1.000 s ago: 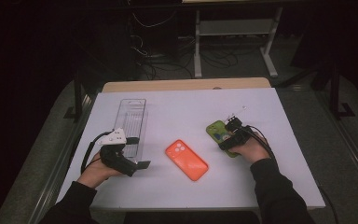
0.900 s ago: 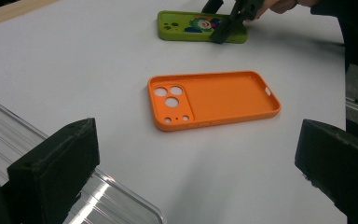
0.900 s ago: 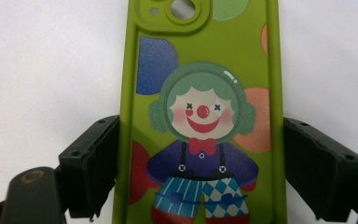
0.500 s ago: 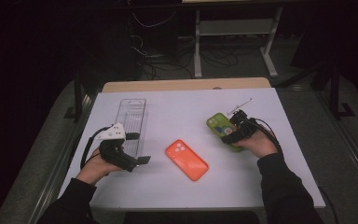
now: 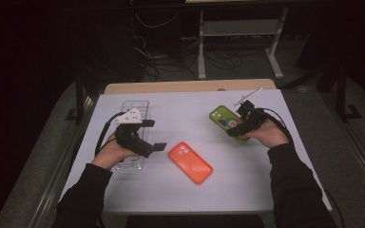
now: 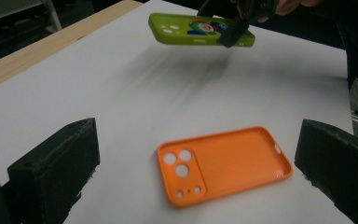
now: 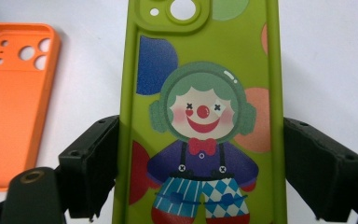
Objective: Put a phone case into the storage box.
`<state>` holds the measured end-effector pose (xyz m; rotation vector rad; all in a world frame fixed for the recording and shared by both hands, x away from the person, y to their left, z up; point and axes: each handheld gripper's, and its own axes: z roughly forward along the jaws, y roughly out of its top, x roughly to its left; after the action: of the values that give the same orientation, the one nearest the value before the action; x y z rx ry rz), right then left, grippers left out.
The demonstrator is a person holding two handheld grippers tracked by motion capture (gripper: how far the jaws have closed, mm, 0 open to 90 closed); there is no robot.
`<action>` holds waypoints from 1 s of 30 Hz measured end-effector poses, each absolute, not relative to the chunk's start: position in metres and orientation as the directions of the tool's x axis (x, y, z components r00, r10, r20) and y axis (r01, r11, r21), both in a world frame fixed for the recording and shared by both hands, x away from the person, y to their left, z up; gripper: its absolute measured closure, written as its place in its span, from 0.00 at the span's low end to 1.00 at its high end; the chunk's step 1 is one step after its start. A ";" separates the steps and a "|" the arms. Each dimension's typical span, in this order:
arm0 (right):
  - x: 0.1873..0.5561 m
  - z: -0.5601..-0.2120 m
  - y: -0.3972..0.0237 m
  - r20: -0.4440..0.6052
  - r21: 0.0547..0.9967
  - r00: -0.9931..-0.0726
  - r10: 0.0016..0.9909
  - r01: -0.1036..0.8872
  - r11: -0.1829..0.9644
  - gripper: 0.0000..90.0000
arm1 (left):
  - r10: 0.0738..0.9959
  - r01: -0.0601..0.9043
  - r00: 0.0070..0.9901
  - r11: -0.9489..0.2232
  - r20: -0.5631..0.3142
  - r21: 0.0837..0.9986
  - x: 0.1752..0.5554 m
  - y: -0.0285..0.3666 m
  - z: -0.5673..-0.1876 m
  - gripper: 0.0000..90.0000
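Observation:
A green phone case [image 5: 222,118] printed with a clown hangs above the white table [image 5: 266,190] at the right, and my right gripper [image 5: 240,128] is shut on its long sides. In the right gripper view the jaws press both edges of the green case [image 7: 205,70], my right gripper [image 7: 200,158] at its lower half. An orange phone case [image 5: 190,162] lies inner side up at the table's middle. My left gripper [image 5: 153,135] hovers open to its left, pointing at it. In the left gripper view the orange case [image 6: 223,163] lies ahead of my left gripper [image 6: 196,140], with the green case [image 6: 191,30] raised beyond.
A clear plastic tray [image 5: 135,107] lies at the table's left, partly under my left hand. A wooden strip [image 5: 185,86] runs along the table's far edge, with a small white tool [image 5: 248,96] near the far right corner. Dark floor and a shelf frame lie beyond.
My right gripper has risen, lifting the green case off the table. My left gripper has lifted and moved away from the near edge, over the clear tray.

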<state>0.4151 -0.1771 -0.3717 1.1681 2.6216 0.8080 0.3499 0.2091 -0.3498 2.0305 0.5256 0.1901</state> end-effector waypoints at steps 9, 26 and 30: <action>0.409 -0.369 -0.177 0.073 0.550 -0.721 0.689 0.606 0.575 0.17 | 0.390 0.263 0.917 -0.439 -0.081 0.859 0.368 0.181 -0.343 0.00; 0.385 -0.376 -0.148 0.034 0.541 -0.869 0.493 0.431 0.722 0.17 | 0.297 0.198 0.954 -0.513 -0.044 0.835 0.365 0.166 -0.350 0.00; 0.381 -0.375 -0.143 0.036 0.539 -0.889 0.456 0.402 0.741 0.17 | 0.278 0.183 0.960 -0.527 -0.035 0.830 0.363 0.164 -0.349 0.00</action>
<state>0.3813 -0.1428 -0.3748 0.7013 2.8383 0.8434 0.3628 0.1641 -0.3487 2.1391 0.3238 0.1241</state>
